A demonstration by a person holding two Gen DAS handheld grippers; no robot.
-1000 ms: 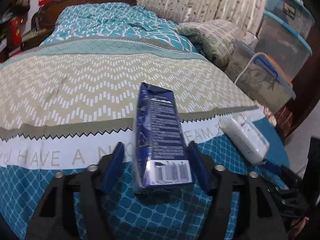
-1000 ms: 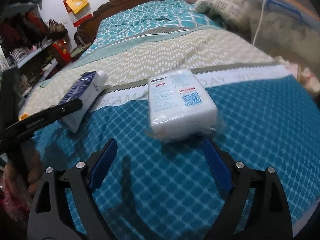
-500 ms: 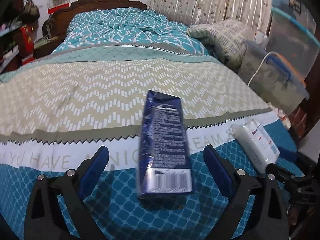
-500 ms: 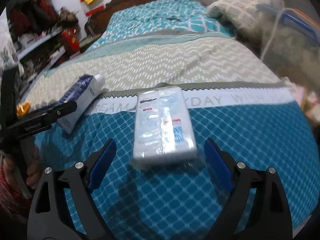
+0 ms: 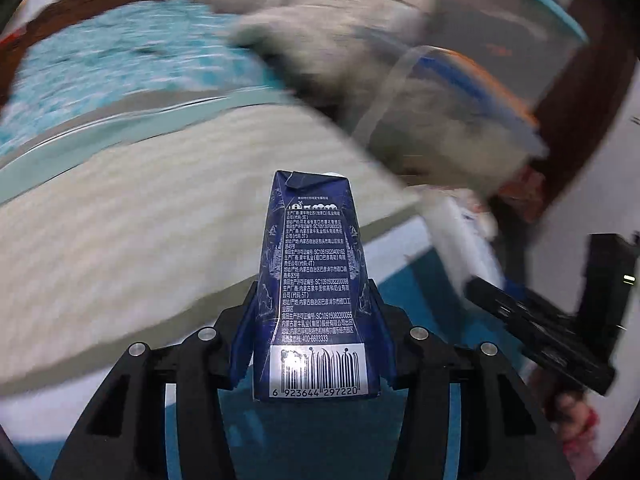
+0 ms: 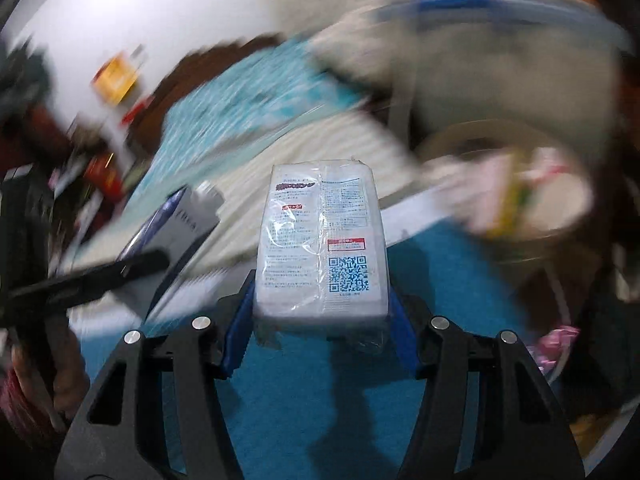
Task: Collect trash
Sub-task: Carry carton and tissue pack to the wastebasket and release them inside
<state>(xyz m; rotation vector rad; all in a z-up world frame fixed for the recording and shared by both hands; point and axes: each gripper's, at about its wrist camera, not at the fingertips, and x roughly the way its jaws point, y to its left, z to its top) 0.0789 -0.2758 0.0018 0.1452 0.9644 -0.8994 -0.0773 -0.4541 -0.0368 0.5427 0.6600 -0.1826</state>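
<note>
- Your left tongs (image 5: 312, 344) are clenched on one dark blue carton (image 5: 312, 280); its barcode end sits nearest the camera and its folded top points away.
- The two blue pads (image 5: 244, 336) of those tongs press the carton's sides, one on each side.
- Your right tongs (image 6: 318, 320) are clenched on one white plastic-wrapped pack (image 6: 322, 240), with a blue QR code on its near right part and a red-edged label just above that.
- Here too you have two blue pads (image 6: 236, 332), one against each long side of the pack.
- So you carry two pieces of trash, one in each pair of tongs, and both are held above the bed (image 6: 304, 392), over its teal-patterned end.
- From the right wrist view you can see the carton (image 6: 176, 224) again at the left, gripped by the black arm of the left tongs.
- From the left wrist view the pack (image 5: 464, 240) shows as a white blur at the right, with the right tongs dark beside it.
- Further off, the bedspread turns cream with pale stripes, then light turquoise.
- Beyond the bed's right edge there is one clear storage box (image 5: 460, 92) with a blue handle and orange rim trim.
- One dark wooden headboard (image 5: 96, 0) closes the far end.
- Everything past the tongs is heavily blurred, so finer detail cannot be read.
</note>
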